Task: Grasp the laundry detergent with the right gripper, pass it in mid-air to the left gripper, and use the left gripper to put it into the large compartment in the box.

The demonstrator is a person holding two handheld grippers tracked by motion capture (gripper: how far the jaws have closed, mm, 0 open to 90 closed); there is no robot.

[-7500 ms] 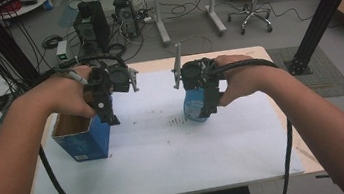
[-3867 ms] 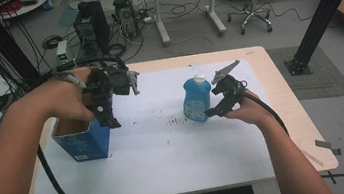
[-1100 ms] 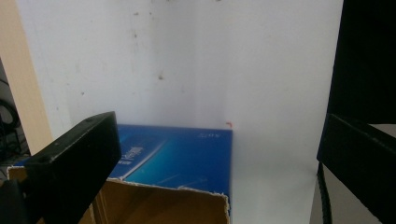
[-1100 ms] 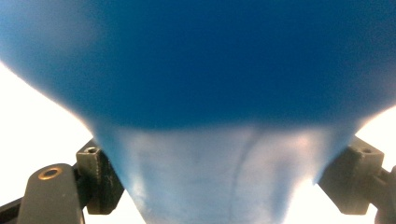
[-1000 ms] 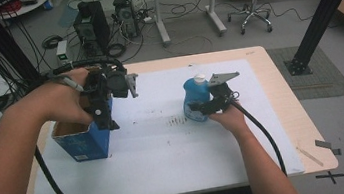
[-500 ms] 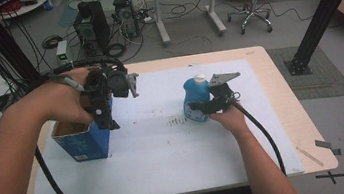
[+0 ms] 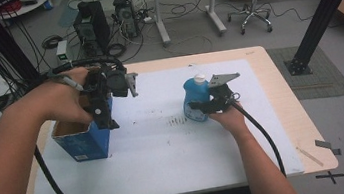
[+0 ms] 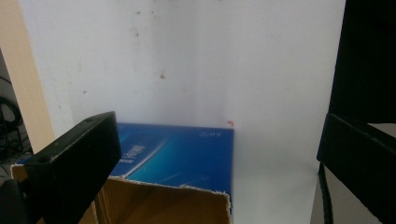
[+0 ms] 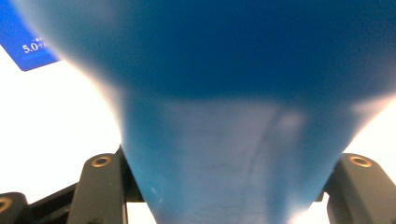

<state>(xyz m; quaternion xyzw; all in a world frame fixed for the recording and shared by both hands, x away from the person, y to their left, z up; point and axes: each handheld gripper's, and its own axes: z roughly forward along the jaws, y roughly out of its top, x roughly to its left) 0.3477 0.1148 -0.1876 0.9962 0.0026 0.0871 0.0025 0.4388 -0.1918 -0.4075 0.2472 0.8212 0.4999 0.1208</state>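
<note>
Right claw back on the bottle

The right claw [image 7: 200, 106], away from the blue bottle [image 7: 196, 97] a few seconds ago, now has its jaws clamped around the bottle's body near the desk [image 7: 283, 112] centre. The left claw [image 7: 104, 111], jaws apart, hovers unmoved over the open blue box [image 7: 82, 141] by the left edge, likely the bottle's destination.

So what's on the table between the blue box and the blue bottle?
Nothing stands there. In the high view, the white sheet between the box and the bottle carries a few small dark marks.
</note>
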